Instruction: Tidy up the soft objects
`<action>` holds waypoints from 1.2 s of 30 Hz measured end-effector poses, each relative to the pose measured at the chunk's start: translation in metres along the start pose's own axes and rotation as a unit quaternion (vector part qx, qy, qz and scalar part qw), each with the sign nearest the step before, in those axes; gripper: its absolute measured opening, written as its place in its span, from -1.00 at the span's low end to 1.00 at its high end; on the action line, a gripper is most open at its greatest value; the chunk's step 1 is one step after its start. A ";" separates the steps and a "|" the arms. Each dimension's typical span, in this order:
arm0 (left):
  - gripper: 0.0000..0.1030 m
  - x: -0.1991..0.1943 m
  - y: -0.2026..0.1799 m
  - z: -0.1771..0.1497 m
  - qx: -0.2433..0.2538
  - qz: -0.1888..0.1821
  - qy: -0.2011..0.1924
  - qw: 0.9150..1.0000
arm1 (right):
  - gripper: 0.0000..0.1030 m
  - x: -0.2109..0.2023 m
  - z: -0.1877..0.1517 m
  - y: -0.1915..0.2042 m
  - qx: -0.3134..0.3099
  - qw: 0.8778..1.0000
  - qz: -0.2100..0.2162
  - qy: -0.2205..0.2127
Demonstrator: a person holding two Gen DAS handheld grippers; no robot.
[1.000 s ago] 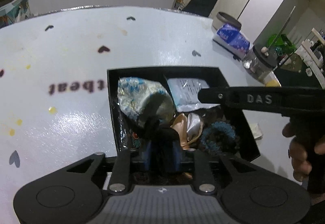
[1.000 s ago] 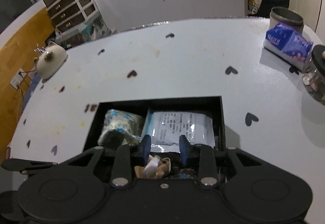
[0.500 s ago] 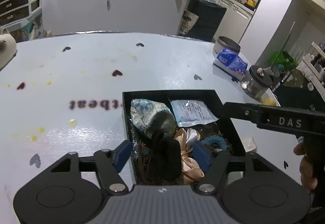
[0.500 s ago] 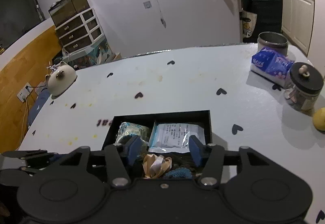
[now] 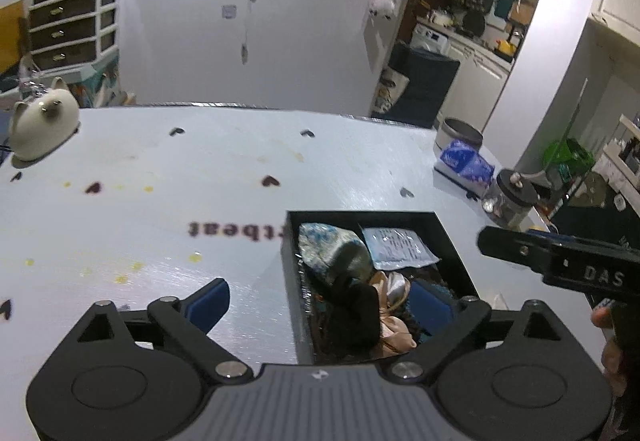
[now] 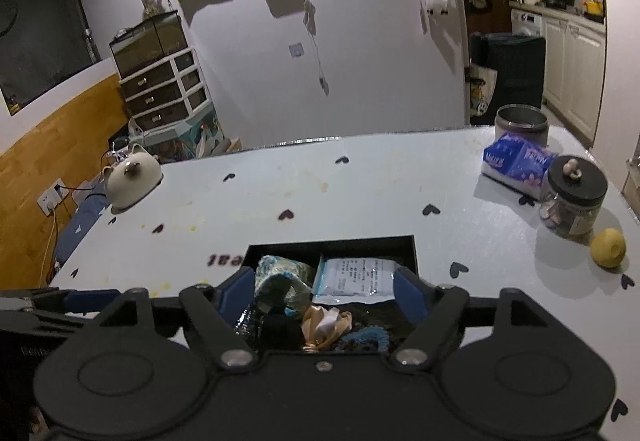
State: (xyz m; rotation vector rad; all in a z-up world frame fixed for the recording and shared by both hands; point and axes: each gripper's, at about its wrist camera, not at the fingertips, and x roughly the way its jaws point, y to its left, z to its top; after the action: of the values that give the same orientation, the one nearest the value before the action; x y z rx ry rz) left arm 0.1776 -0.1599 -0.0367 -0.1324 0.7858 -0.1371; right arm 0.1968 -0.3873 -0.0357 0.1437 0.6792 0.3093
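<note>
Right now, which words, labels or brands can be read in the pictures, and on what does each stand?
"DAS": on the right gripper, seen from the left wrist.
"Natural": on the blue tissue pack.
"tbeat", upside down and partly hidden by the black box: on the table.
White packet in the box: printed lines, too small to read.

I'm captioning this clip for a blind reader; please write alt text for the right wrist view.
The open right gripper hovers above a black box on a white table, holding a white packet, a blue patterned bundle, a peach scrunchie and a dark item. A lemon and lidded jar stand right.
</note>
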 end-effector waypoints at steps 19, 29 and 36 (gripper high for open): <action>1.00 -0.081 0.044 -0.031 0.017 0.017 -0.079 0.997 | 0.91 -0.074 -0.043 0.052 -0.017 0.995 -0.058 -0.076; 1.00 -0.104 0.058 -0.059 0.029 0.016 -0.084 0.996 | 1.00 -0.095 -0.075 0.079 -0.029 0.992 -0.083 -0.089; 1.00 -0.110 0.062 -0.067 0.031 0.017 -0.085 0.996 | 1.00 -0.106 -0.089 0.089 -0.022 0.992 -0.091 -0.087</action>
State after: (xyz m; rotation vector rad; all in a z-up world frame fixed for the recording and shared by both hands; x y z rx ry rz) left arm 0.0574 -0.0844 -0.0179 -0.0713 0.6125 -0.1155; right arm 0.0416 -0.3352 -0.0203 0.0647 0.5072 0.1339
